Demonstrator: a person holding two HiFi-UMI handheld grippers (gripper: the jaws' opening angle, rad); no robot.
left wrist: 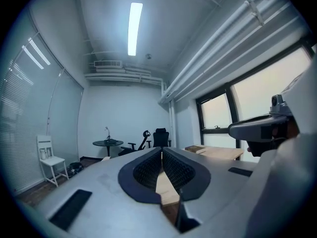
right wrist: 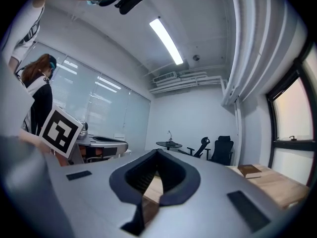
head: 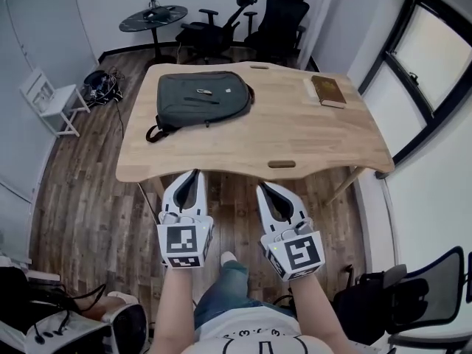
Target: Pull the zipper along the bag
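A dark grey bag [head: 203,99] lies flat on the left half of the wooden table [head: 295,135], its strap loop hanging toward the near-left edge. A small pale zipper pull [head: 204,91] shows on its top. Both grippers hover in front of the table's near edge, well short of the bag. My left gripper [head: 195,174] [left wrist: 161,150] is shut with nothing between its pads. Beside it my right gripper [head: 263,189] [right wrist: 157,152] is also shut and empty. The bag does not appear in either gripper view.
A brown book [head: 328,91] [right wrist: 249,171] rests at the table's far right. Black office chairs [head: 276,17] and a round dark table [head: 153,18] stand behind. A white chair [head: 50,98] sits on the left and a black mesh chair [head: 428,293] at lower right.
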